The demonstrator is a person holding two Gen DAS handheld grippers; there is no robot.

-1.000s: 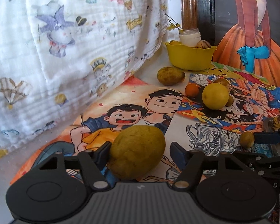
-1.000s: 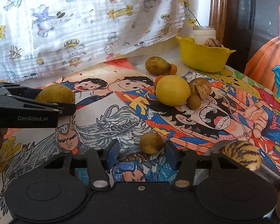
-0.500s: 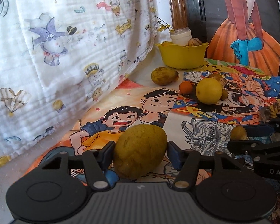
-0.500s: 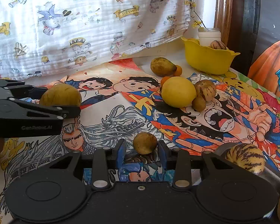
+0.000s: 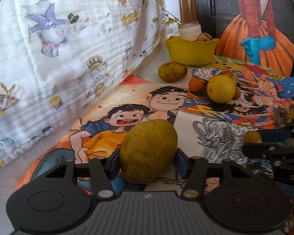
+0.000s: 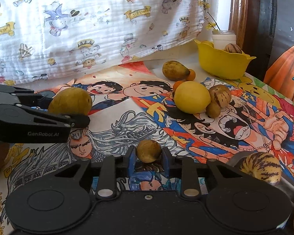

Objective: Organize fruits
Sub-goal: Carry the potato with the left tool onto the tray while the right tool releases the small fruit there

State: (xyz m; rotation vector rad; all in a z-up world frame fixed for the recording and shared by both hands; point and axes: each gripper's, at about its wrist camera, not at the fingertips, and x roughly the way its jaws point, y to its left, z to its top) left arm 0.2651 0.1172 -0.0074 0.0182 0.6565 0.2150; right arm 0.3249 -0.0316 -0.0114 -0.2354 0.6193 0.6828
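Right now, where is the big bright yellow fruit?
In the right wrist view the big yellow fruit lies on the colourful cartoon drawing, right of centre, touching a striped brown fruit on its right, in front of the yellow bowl.

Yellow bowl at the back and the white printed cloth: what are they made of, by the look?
Yellow bowl: likely moulded plastic, smooth, slightly glossy; uniform colour, thin scalloped rim.
White printed cloth: looks like soft woven cotton, maybe muslin, matte; crinkled ribbed texture, draped folds, cartoon prints. Fibre itself can't be confirmed.
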